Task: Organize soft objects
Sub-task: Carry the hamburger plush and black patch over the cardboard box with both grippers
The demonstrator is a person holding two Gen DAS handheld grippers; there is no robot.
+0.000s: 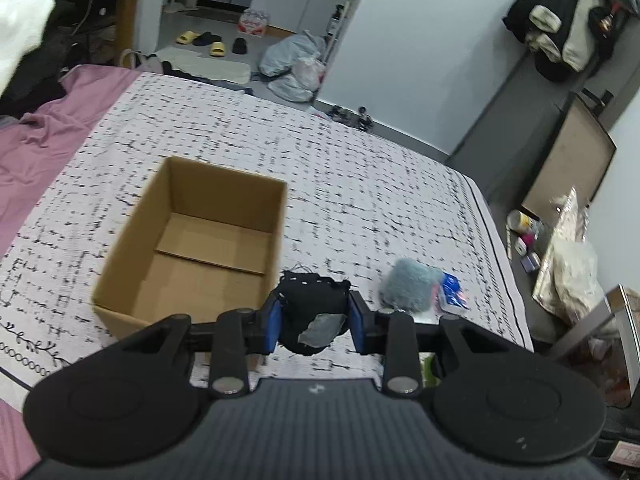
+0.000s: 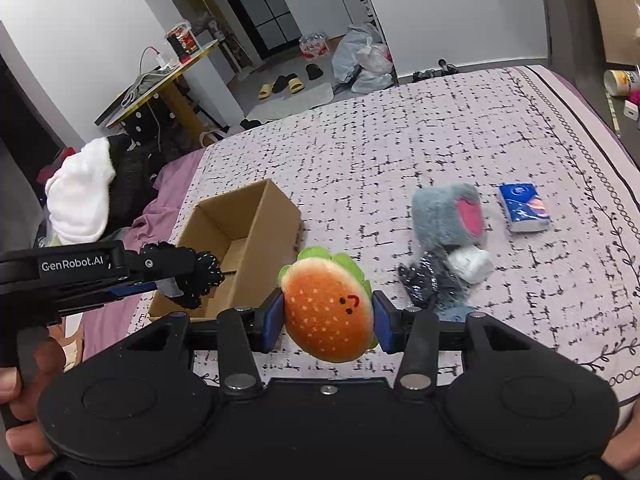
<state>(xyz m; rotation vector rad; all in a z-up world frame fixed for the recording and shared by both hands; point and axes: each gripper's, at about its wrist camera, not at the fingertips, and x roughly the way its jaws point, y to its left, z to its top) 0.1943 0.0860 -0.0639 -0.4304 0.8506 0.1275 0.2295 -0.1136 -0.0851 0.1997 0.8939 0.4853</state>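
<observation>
My left gripper (image 1: 314,320) is shut on a black knitted cloth bundle (image 1: 310,300) with a grey tag, held just right of an open, empty cardboard box (image 1: 192,240) on the bed. In the right wrist view the left gripper (image 2: 188,276) hovers with the black bundle (image 2: 200,276) over the near end of the box (image 2: 244,240). My right gripper (image 2: 328,320) is shut on a plush hamburger (image 2: 328,304), held above the bed right of the box. A grey plush toy (image 2: 448,216) with a pink patch lies further right; it also shows in the left wrist view (image 1: 408,284).
A blue tissue pack (image 2: 524,208) lies on the patterned bedspread (image 2: 400,140) beside the plush. A dark glittery cloth (image 2: 424,280) and a white wad (image 2: 470,264) lie below the plush. Pink sheets and a white towel (image 2: 80,196) are at the left. Floor clutter lies past the bed edge.
</observation>
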